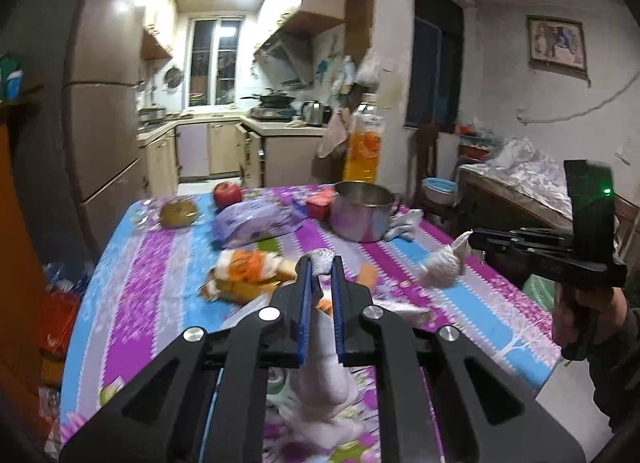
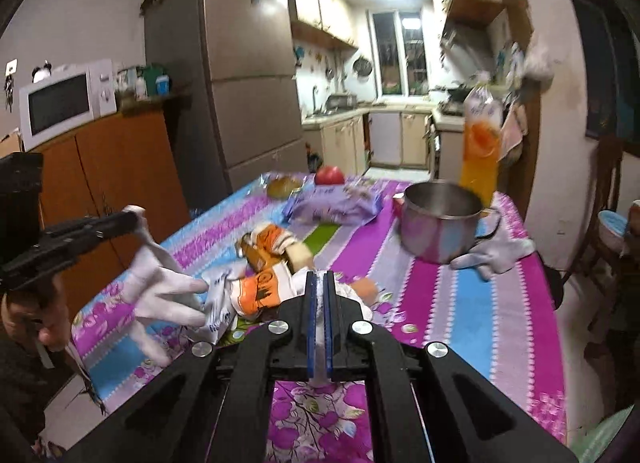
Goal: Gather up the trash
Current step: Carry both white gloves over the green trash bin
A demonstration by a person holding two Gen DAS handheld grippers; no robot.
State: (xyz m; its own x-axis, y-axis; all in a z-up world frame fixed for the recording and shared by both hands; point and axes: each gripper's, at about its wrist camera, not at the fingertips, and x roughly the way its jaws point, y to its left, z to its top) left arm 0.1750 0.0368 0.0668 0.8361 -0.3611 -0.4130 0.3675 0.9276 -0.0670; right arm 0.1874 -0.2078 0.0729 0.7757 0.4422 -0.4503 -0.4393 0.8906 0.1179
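Three white gloves: left gripper [image 1: 320, 263] fingers shut on glove 1 [image 2: 160, 283]. Right gripper [image 2: 319, 279] fingers shut on glove 2 [image 1: 444, 263]; glove 3 [image 2: 496, 251] lies on tabletop [image 2: 460, 303] by 1 steel pot [image 2: 440, 219].

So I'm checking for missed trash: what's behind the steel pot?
Behind the steel pot stands an orange drink bottle, with a red box beside it. A white glove lies by the handle. The pot hides whatever sits directly behind its base.

A shiny steel pot [image 2: 442, 221] stands on the table [image 2: 516, 303], which wears a striped purple, blue and pink floral cloth. Behind the pot rises a tall orange juice bottle [image 2: 480, 143]. At the far end a red apple [image 1: 227, 193] sits near a purple plastic packet [image 1: 256, 223]. A white microwave [image 2: 66, 101] sits on an orange-brown cabinet [image 2: 116, 179].
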